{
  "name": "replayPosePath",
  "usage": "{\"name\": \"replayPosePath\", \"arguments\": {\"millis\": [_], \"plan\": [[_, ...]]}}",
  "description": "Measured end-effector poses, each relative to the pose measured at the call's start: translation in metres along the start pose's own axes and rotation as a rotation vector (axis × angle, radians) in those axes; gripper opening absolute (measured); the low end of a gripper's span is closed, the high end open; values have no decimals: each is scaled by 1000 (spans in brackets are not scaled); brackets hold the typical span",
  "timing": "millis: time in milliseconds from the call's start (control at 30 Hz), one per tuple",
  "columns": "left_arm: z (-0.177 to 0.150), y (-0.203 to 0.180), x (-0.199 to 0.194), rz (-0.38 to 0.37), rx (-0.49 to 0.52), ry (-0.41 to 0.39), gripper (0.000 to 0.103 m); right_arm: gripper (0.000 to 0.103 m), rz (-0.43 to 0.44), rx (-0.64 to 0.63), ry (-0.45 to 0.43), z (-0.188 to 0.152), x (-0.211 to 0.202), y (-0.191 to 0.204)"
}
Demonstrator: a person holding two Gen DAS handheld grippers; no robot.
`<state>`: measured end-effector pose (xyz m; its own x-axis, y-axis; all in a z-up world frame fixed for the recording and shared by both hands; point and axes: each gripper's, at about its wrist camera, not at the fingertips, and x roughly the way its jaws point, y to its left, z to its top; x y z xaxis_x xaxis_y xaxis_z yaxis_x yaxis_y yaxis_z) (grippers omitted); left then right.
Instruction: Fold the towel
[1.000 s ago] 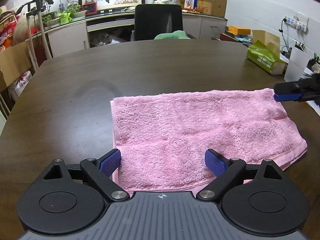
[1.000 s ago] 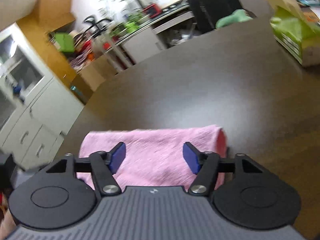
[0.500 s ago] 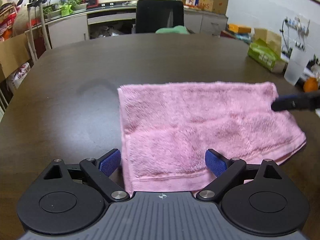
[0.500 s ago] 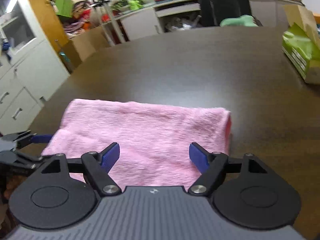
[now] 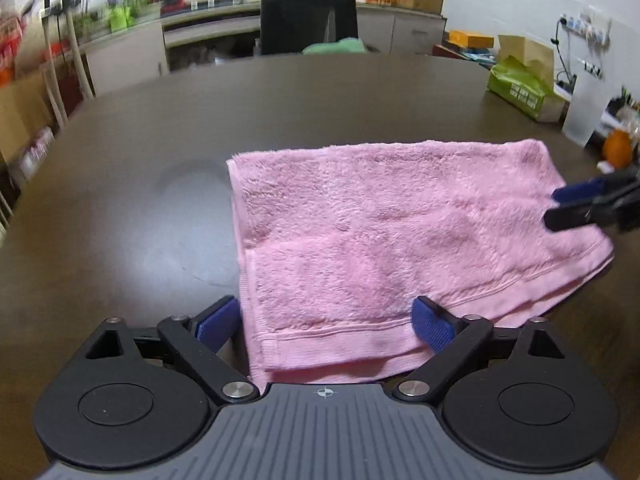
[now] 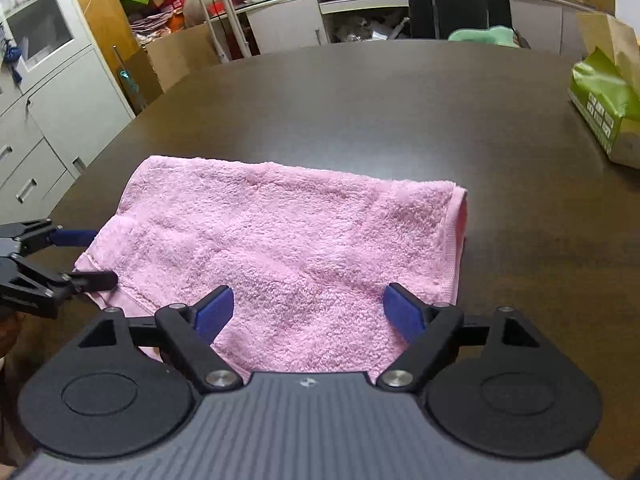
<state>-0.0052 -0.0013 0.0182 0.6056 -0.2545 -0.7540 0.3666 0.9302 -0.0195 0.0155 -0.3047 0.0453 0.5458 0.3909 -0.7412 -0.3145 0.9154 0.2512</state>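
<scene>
Between the wide-open fingers of the left gripper (image 5: 326,322) the fluffy pink terry towel (image 5: 392,236) lies flat, folded, on the dark wooden table (image 5: 160,128). Over the last second both tools shifted rightward along its near hem. The right gripper (image 6: 308,308), equally open and empty, straddles the other end, so I judge another fold is being lined up.
</scene>
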Motion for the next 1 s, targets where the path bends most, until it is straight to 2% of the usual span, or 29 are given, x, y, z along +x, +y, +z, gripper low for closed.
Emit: {"name": "replayPosePath", "arguments": {"millis": [133,200,367,500,633,700,800,933,1000], "plan": [[3,-4,-7,19,24,-12,94,86,-7,-11,-39,4,-9,3],[11,-10,-18,55,60,-68,94,86,-26,-26,-53,5,-10,5],[46,-25,-19,66,107,-155,97,87,-55,-60,-69,12,-5,12],[72,-29,16,36,89,-126,97,88,-33,-76,-69,19,6,13],[74,-21,51,99,65,-53,95,88,-65,-73,-36,22,22,4],[67,-14,62,98,40,-28,100,91,-70,-75,-18,20,29,-3],[60,-3,64,63,8,-24,101,91,-39,-59,-30,20,27,-9],[55,-5,53,71,21,-57,98,91,19,-1,-61,22,11,-20],[52,-7,46,75,28,-77,97,91,19,41,-88,21,-5,-31]]}}
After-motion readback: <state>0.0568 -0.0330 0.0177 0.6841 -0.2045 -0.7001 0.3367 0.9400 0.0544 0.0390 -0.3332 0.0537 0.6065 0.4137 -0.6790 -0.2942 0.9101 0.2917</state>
